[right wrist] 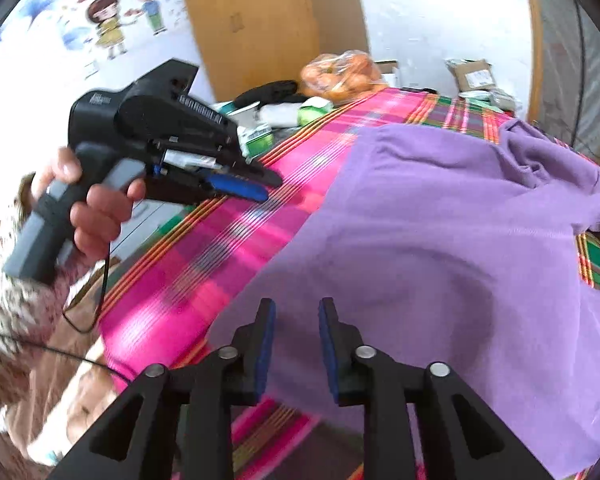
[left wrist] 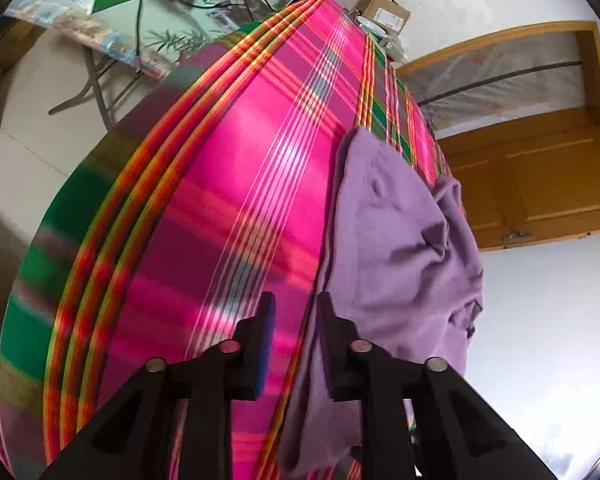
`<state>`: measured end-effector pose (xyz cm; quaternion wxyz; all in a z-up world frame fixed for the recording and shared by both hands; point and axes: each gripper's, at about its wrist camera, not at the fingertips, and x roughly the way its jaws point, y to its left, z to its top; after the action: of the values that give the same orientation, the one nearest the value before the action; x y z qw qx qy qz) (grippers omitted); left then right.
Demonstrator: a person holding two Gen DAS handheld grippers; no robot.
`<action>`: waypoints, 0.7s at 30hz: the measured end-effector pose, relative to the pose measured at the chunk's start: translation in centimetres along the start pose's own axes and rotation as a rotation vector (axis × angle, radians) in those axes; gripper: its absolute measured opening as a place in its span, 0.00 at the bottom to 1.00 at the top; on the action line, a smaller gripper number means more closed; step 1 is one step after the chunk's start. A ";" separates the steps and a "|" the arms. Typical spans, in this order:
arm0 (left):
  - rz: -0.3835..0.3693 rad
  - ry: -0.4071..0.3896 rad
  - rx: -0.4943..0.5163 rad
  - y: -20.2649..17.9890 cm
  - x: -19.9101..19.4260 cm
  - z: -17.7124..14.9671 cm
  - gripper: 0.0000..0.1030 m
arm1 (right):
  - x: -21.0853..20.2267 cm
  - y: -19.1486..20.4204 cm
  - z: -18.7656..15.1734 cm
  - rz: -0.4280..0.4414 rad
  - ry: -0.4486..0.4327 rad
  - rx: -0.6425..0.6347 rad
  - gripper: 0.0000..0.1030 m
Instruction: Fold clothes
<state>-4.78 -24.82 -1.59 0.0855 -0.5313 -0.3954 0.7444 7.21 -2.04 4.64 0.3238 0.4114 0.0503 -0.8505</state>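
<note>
Indoors, a person's hand (right wrist: 80,208), at nine o'clock in the right wrist view, grips the grey handle of the left gripper (right wrist: 262,186), whose blue-padded fingers (right wrist: 236,186) point toward three o'clock above a pink plaid bedcover (right wrist: 188,280); a patterned sleeve (right wrist: 8,280) shows below the hand and a thin black cable (right wrist: 104,280) hangs from the handle. From the left wrist view, that gripper (left wrist: 296,300) has its fingers parted with nothing between them, the tips hovering at six o'clock over the bedcover (left wrist: 228,200), right where the edge of a purple garment (left wrist: 400,240) begins. The garment lies spread but rumpled from centre toward three o'clock, bunched into folds along its far side. At twelve o'clock in the right wrist view, a bag of oranges (right wrist: 340,76) sits among boxes on a cluttered table beyond the bed, with a cartoon wall sticker (right wrist: 124,20) at eleven o'clock and a cardboard box (right wrist: 474,74) at one o'clock. The right gripper (right wrist: 296,308), at six o'clock, also stands released, its blue pads (right wrist: 266,344) spread apart and empty above the near part of the purple garment (right wrist: 440,240), which covers the bedcover from centre to four o'clock. A wooden door (left wrist: 540,184) fills three o'clock in the left wrist view.
</note>
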 end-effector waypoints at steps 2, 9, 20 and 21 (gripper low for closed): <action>0.010 0.003 0.005 0.3 -0.3 -1.1 0.22 | -0.2 0.7 -0.8 0.017 -0.007 -0.032 0.41; -0.003 0.041 0.011 0.7 0.5 -3.9 0.22 | 0.6 4.1 -2.5 -0.053 -0.031 -0.200 0.46; -0.065 0.063 -0.033 0.3 1.8 -3.3 0.39 | 2.9 6.9 -2.6 -0.224 -0.028 -0.392 0.47; -0.068 0.064 -0.040 0.3 1.8 -3.2 0.39 | 3.1 7.0 -2.6 -0.235 -0.027 -0.404 0.47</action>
<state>-2.69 -22.43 -3.54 0.1124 -0.5426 -0.4251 0.7157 11.69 -8.25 1.92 0.2990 0.3182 0.2630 -0.8603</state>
